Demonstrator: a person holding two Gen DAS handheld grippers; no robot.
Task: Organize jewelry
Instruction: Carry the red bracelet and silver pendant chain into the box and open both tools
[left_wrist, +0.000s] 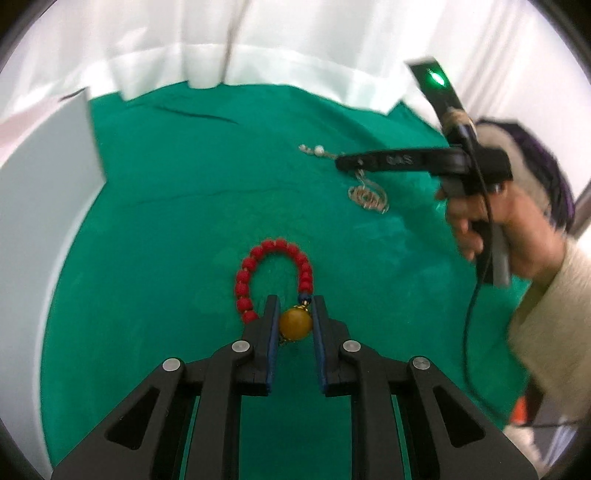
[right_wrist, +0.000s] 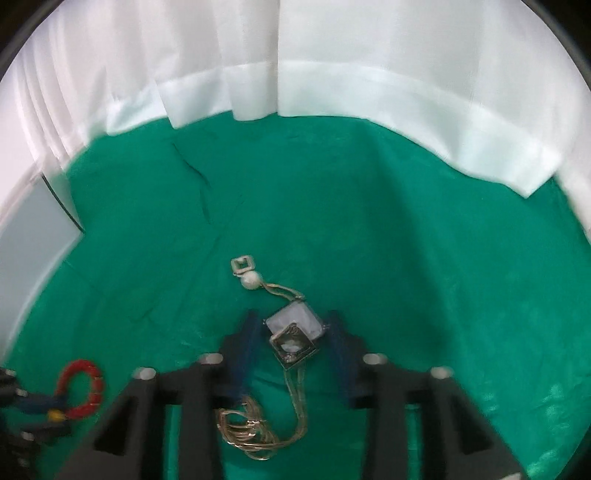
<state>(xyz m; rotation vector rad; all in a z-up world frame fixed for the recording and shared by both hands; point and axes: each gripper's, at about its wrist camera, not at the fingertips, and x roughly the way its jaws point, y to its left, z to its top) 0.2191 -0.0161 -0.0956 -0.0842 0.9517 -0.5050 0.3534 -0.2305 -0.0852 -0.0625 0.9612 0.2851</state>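
A red bead bracelet (left_wrist: 273, 273) with a large amber bead (left_wrist: 295, 323) lies on the green cloth (left_wrist: 184, 221). My left gripper (left_wrist: 294, 301) is open, its fingers on either side of the amber bead. A thin gold chain necklace (right_wrist: 258, 432) with a pearl (right_wrist: 252, 280) and square stone pendants (right_wrist: 293, 328) lies on the cloth. My right gripper (right_wrist: 291, 321) is open, its blurred fingers straddling the pendants. The right gripper also shows in the left wrist view (left_wrist: 343, 162), above the chain (left_wrist: 369, 195). The bracelet shows in the right wrist view (right_wrist: 83, 387) at lower left.
A white curtain (right_wrist: 295, 74) hangs behind the cloth. A grey-white flat box (left_wrist: 40, 184) stands at the left edge. A person's hand and sleeve (left_wrist: 517, 258) hold the right gripper, with a black cable trailing down.
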